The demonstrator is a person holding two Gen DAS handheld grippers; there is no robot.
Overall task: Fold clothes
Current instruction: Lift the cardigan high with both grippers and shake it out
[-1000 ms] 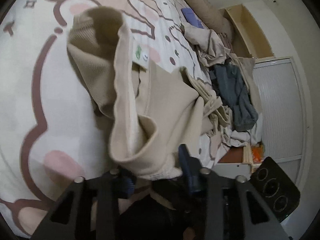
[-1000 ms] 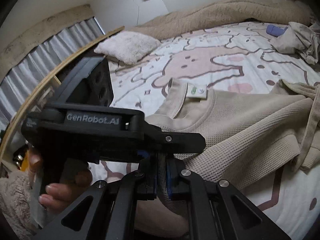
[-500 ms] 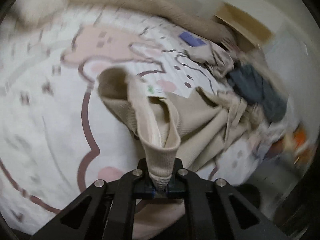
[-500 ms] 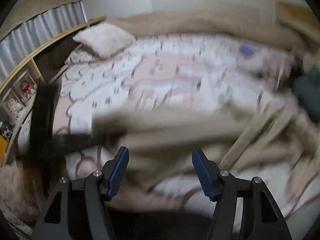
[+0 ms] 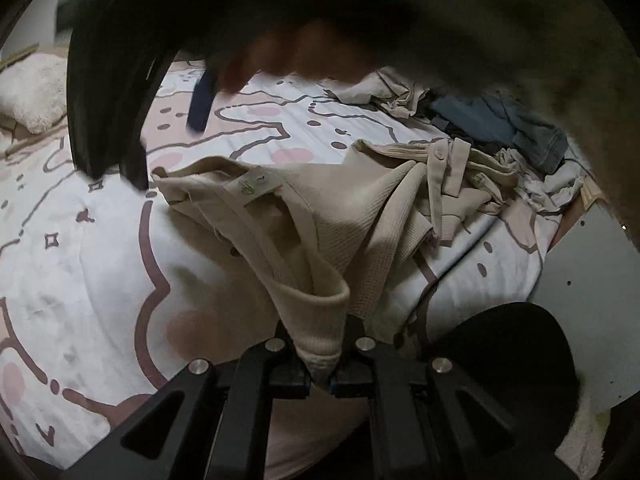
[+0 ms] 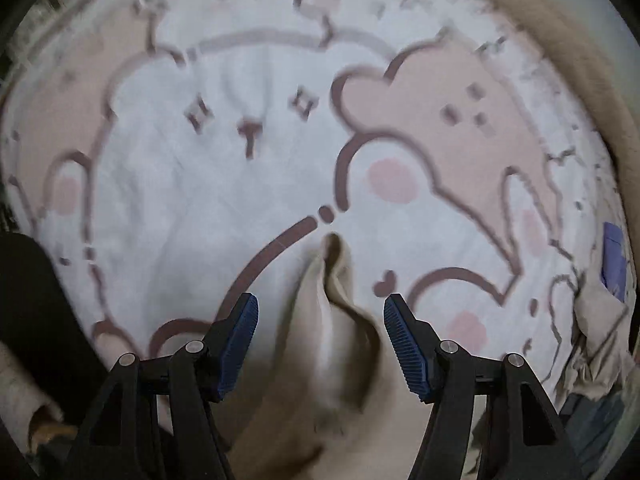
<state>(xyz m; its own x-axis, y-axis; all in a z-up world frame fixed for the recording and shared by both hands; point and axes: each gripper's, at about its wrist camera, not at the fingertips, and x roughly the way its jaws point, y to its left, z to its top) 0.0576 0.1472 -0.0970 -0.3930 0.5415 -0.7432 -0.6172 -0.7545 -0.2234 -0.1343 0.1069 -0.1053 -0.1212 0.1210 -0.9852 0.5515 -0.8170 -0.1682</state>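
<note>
Since the earlier frame, right gripper (image 6: 321, 340) has released and stands wide over a shirt (image 5: 320, 220) ridge; left gripper (image 5: 320, 364) now pinches its neckband. Folding has barely begun: shirt lies rumpled ahead on the bedsheet (image 5: 80, 280). Unfolded clothes pile (image 5: 500, 136) waits beyond, pillow (image 5: 28, 96) far left.

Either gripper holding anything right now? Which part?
Left gripper is shut on the beige knit top, pinching a bunched edge near the neckline. Right gripper is open, holding nothing; beige fabric lies between its fingers.
</note>
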